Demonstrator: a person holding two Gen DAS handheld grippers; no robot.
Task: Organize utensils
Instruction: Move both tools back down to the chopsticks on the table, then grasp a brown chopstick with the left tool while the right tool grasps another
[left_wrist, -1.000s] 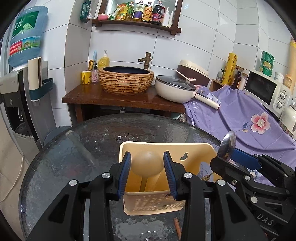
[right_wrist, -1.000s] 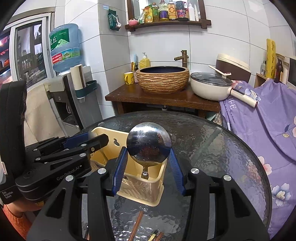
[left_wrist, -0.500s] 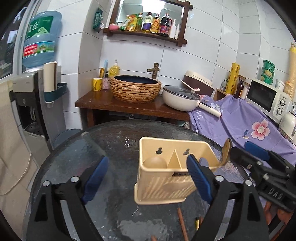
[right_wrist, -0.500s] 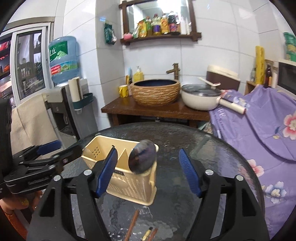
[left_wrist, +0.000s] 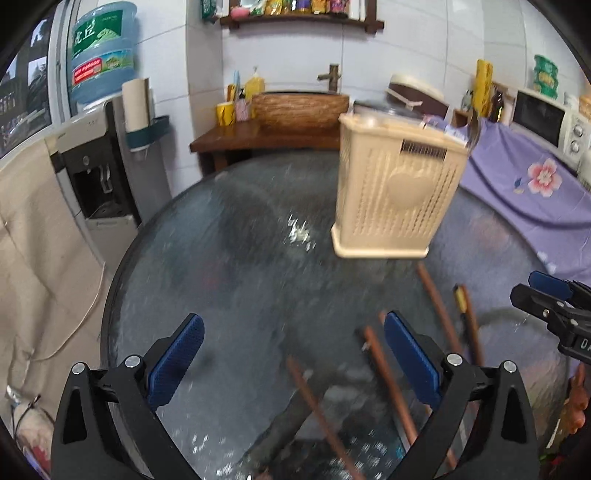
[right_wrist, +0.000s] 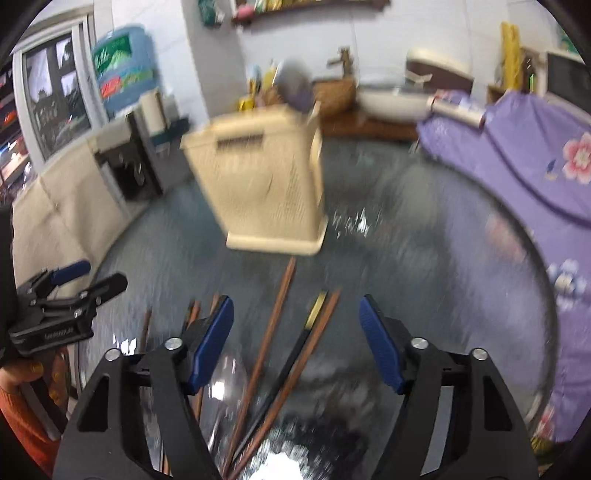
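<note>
Since both tools hang empty, the left gripper and right gripper stand with jaws spread wide, presumably readied for pickup. Chopsticks lie loose on the glass table, fanning toward twelve o'clock between the right fingers. At one o'clock of the left view stands the utensil basket (blurred; a spoon seems inside).

bare glass table left of the utensil basket; chopsticks litter the near side
</note>
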